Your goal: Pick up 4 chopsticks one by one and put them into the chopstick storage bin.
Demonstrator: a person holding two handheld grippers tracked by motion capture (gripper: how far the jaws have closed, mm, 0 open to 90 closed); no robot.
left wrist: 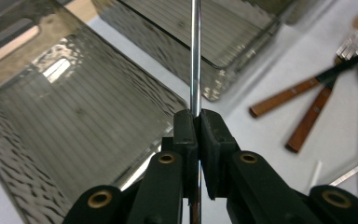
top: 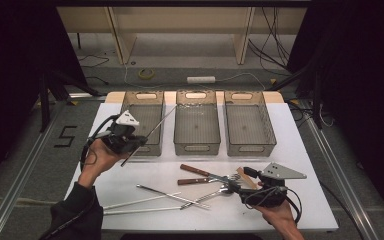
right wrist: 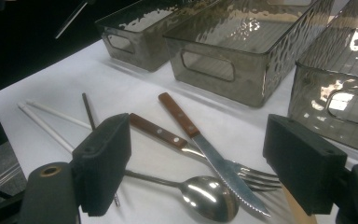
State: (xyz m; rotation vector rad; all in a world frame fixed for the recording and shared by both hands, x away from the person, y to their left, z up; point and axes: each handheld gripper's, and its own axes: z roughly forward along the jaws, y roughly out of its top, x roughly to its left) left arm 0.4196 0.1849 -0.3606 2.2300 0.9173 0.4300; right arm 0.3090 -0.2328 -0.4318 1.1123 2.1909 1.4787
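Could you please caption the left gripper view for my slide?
Left gripper clamps a metal chopstick above a smoky plastic bin.

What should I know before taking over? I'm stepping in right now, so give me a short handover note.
Left gripper: shut on a metal chopstick, lifted over the left bin.
Right gripper: open, hovering over the spoon, knife and fork.
All three bins look empty, so nothing is sorted yet.
On the table: two white chopsticks, another metal chopstick and the wooden-handled cutlery.
Likely next: drop the held chopstick into a bin.
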